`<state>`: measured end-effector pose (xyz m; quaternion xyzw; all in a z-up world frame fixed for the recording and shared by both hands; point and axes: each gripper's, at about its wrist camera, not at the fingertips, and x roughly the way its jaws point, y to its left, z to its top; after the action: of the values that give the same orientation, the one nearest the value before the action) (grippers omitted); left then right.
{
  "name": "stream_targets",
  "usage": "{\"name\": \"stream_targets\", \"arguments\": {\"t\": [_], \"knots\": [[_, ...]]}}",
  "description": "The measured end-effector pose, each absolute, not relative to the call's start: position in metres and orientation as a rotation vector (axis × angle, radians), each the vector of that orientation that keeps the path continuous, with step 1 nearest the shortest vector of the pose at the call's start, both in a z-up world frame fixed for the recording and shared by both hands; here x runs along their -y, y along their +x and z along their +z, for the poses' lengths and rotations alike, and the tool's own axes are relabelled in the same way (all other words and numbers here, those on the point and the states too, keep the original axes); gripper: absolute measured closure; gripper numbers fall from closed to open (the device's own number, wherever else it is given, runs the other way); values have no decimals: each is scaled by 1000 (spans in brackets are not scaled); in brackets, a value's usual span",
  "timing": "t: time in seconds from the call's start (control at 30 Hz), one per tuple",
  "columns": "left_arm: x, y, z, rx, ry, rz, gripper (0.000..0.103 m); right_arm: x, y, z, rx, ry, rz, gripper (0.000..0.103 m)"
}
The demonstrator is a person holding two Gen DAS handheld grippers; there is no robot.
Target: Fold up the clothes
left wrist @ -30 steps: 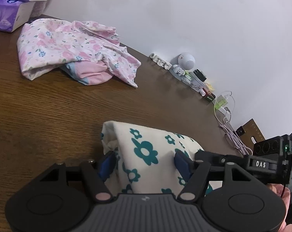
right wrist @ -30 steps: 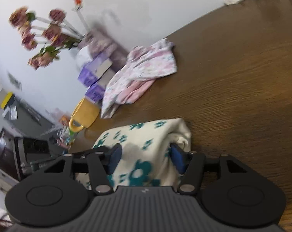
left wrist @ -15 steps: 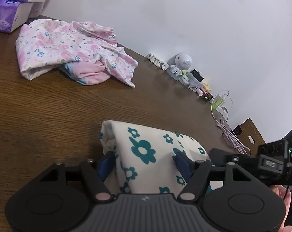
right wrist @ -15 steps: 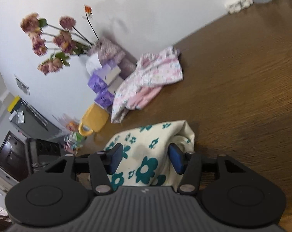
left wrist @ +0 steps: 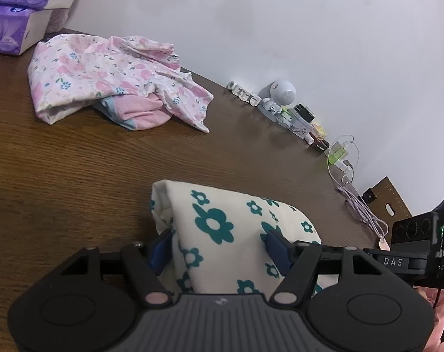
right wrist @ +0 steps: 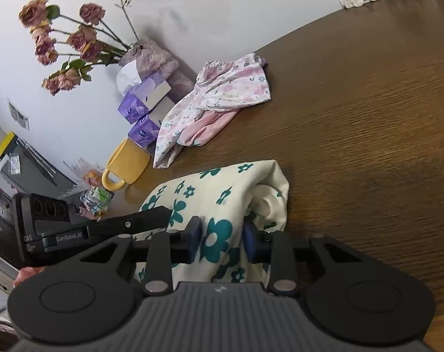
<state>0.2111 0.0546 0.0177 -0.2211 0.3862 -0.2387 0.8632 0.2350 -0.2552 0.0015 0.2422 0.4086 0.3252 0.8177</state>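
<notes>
A cream cloth with teal flowers point(left wrist: 222, 205) lies folded into a thick bundle on the brown wooden table point(left wrist: 60, 176). My left gripper point(left wrist: 219, 250) holds its near end, with a blue pad pressed into each side of the bundle. In the right wrist view the same cloth point(right wrist: 222, 184) runs between the blue pads of my right gripper point(right wrist: 222, 239). Those jaws are closing and pinch a narrower fold of it. Each view shows the other gripper's black body at its edge.
A crumpled pink floral garment pile point(left wrist: 104, 79) lies farther back on the table. Purple tissue boxes point(right wrist: 142, 96), a yellow mug point(right wrist: 128, 164) and dried roses point(right wrist: 66, 47) stand by the wall. A small white figure point(left wrist: 277, 94) and cables point(left wrist: 354, 193) line the far edge.
My right gripper's jaws have narrowed onto the cream cloth, and its view has shifted slightly. The left gripper and the bundle have stayed where they were.
</notes>
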Motion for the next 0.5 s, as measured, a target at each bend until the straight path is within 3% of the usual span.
{"name": "stream_targets", "arguments": {"t": [0.17, 0.27, 0.33, 0.4, 0.5], "knots": [[-63, 197, 24, -793, -467, -517, 37, 267, 217, 10, -833, 526, 673, 66], [-62, 193, 22, -810, -454, -524, 47, 269, 209, 10, -838, 524, 668, 66], [-60, 195, 17, -826, -455, -521, 47, 265, 211, 5, -860, 517, 659, 73], [-62, 194, 18, -823, -466, -522, 48, 264, 212, 2, -867, 515, 657, 73], [-66, 188, 20, -810, -474, -527, 49, 267, 208, 6, -853, 521, 654, 68]]}}
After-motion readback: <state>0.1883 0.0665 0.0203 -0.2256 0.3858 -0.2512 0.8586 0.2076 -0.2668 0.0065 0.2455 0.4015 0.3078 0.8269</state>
